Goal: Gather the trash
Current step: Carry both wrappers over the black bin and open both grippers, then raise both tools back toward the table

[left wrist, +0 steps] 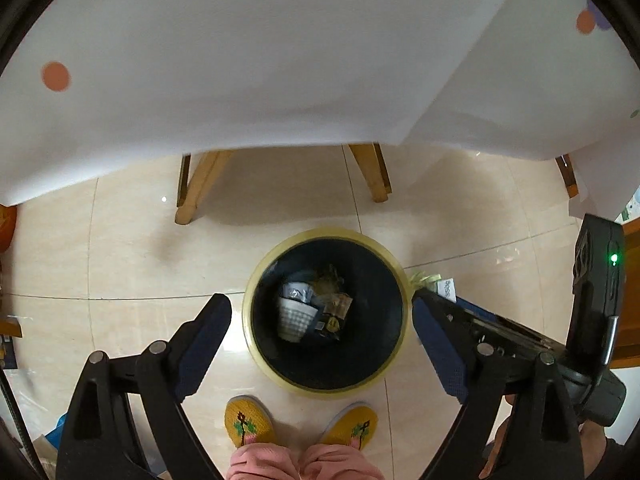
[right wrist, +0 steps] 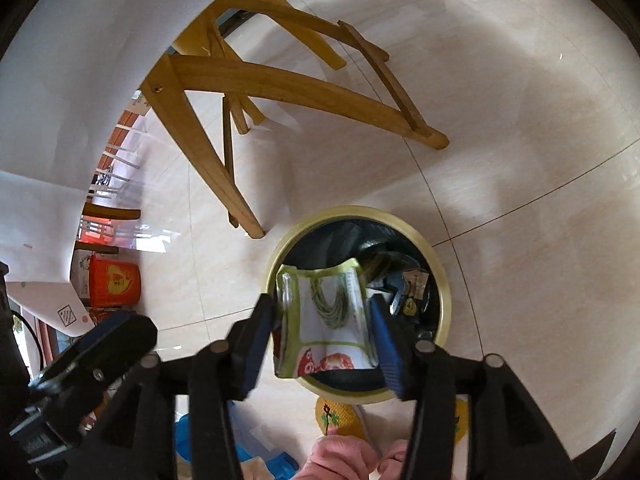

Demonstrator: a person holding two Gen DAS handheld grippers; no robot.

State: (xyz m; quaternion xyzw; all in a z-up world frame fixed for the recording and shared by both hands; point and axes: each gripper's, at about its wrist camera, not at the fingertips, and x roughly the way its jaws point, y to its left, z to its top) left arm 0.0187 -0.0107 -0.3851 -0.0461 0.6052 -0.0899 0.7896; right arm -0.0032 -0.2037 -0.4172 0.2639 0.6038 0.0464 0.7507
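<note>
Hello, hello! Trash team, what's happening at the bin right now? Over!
Left gripper open, empty, above the trash bin. Right gripper shut on green-and-white wrapper, over the bin's mouth. Nothing blocking the drop.

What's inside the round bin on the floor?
Inside the bin sits a black liner, a white ribbed cup and some crumpled wrappers. Whatever lies beneath them is hidden. The right gripper holds a green-edged packet above the bin.
</note>
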